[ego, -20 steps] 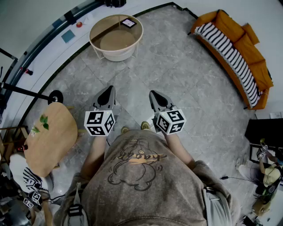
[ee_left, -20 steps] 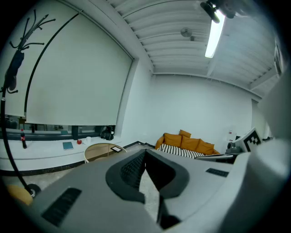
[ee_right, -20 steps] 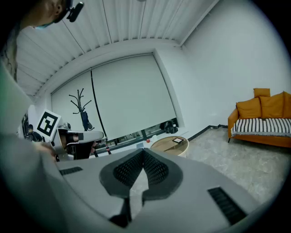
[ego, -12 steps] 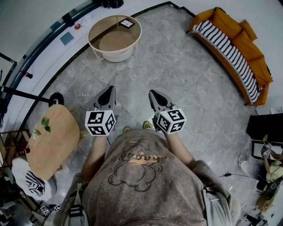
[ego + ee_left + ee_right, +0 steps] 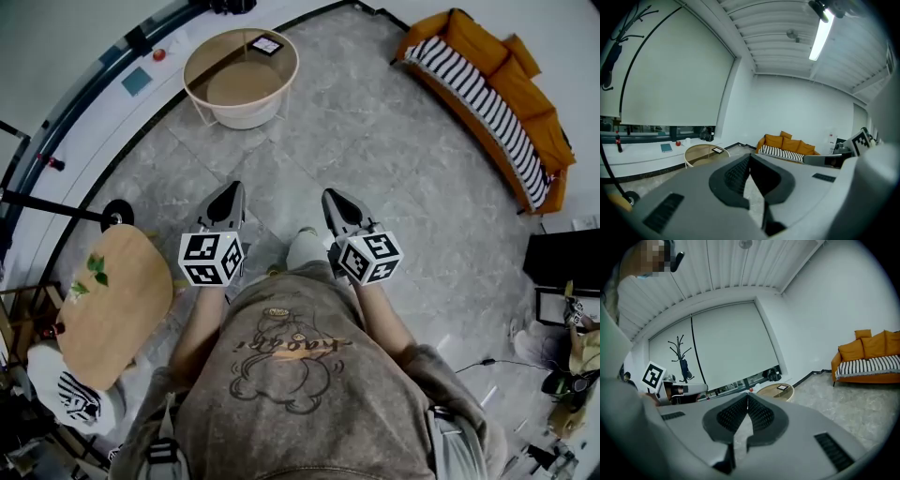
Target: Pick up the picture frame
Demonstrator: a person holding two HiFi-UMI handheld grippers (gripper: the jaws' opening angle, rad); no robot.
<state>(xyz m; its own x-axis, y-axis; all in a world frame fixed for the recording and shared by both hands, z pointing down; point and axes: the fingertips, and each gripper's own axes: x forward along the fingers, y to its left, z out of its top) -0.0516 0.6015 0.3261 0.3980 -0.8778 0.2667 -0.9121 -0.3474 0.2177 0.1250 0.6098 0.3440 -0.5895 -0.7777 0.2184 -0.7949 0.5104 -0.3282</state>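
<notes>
A small dark picture frame [image 5: 266,44] lies on the round wooden coffee table [image 5: 208,54] far ahead; it also shows as a small dark frame [image 5: 717,150] in the left gripper view and as the frame [image 5: 782,387] in the right gripper view. My left gripper [image 5: 230,196] and right gripper [image 5: 334,200] are held side by side at waist height, far short of the table. Both are shut with nothing between the jaws: left gripper tips [image 5: 749,156] meet, right gripper tips [image 5: 748,394] meet.
An orange sofa [image 5: 492,98] with a striped blanket stands at the right. A second round wooden table [image 5: 108,300] with a green sprig is at the left. A black stand base [image 5: 117,208] and pole lie near it. A windowsill ledge [image 5: 103,84] curves behind the coffee table. Grey tiled floor [image 5: 375,141] lies between.
The view has shifted slightly forward; a shoe has come into sight between the grippers. Both grippers keep their place and stay shut.
</notes>
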